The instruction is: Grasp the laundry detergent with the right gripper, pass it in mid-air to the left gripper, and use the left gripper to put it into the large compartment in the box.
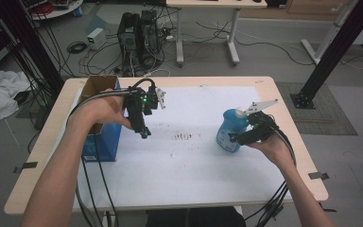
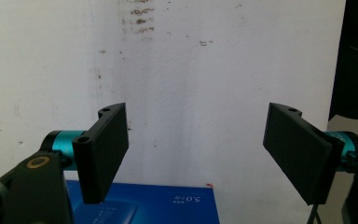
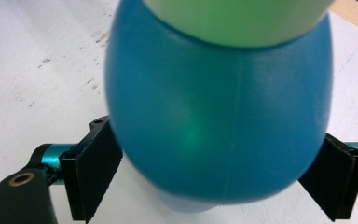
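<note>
A blue bottle (image 1: 229, 131) with a pale cap stands at the right of the white mat (image 1: 194, 161). My right gripper (image 1: 235, 138) reaches it from the right, and its jaws press against both sides of the bottle's round body (image 3: 214, 116); this gripper (image 3: 223, 184) is shut on it. My left gripper (image 1: 144, 132) hangs over the mat's left part, pointing down, beside a blue carton (image 1: 103, 139). In the left gripper view this gripper (image 2: 196, 154) stands open with nothing between its jaws, and the carton's blue top edge (image 2: 168, 203) lies below them.
The carton's top is open, showing brown flaps (image 1: 97, 86). Dark smudges (image 1: 183, 136) mark the mat's middle and appear as stains (image 2: 137, 21) in the left gripper view. Cables trail from both grippers off the table's front edge (image 1: 170, 208).
</note>
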`<state>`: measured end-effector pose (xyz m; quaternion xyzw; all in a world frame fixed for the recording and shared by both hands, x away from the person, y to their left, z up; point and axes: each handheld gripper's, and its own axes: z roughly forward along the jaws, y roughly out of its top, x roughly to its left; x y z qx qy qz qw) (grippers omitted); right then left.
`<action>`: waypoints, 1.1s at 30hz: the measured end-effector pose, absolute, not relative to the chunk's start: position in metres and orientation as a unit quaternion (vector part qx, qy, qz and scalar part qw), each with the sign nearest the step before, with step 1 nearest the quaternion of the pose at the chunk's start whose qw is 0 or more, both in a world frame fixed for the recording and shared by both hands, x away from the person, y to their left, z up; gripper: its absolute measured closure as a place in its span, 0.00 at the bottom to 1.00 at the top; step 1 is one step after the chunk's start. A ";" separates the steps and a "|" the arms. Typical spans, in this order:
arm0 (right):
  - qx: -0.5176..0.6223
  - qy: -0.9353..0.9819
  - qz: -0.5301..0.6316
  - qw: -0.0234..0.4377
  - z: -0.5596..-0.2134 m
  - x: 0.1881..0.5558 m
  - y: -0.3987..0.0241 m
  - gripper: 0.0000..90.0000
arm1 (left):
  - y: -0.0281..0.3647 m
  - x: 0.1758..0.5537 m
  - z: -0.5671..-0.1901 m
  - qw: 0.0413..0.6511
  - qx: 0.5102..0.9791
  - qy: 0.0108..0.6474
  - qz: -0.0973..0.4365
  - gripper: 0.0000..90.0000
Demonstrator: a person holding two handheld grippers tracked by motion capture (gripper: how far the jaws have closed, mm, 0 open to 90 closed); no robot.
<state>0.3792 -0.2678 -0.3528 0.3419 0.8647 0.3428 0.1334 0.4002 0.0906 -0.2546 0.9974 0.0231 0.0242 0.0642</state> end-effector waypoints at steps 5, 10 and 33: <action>0.344 0.863 0.344 0.136 -0.356 0.381 -0.267 0.15 | 0.090 0.400 -0.254 0.062 0.998 0.021 0.026 0.25; 0.343 0.864 0.343 0.137 -0.358 0.382 -0.266 0.15 | 0.091 0.400 -0.255 0.064 0.997 0.023 0.024 0.25; 0.349 0.855 0.359 0.134 -0.363 0.385 -0.267 0.21 | 0.095 0.400 -0.259 0.066 0.997 0.025 0.024 0.25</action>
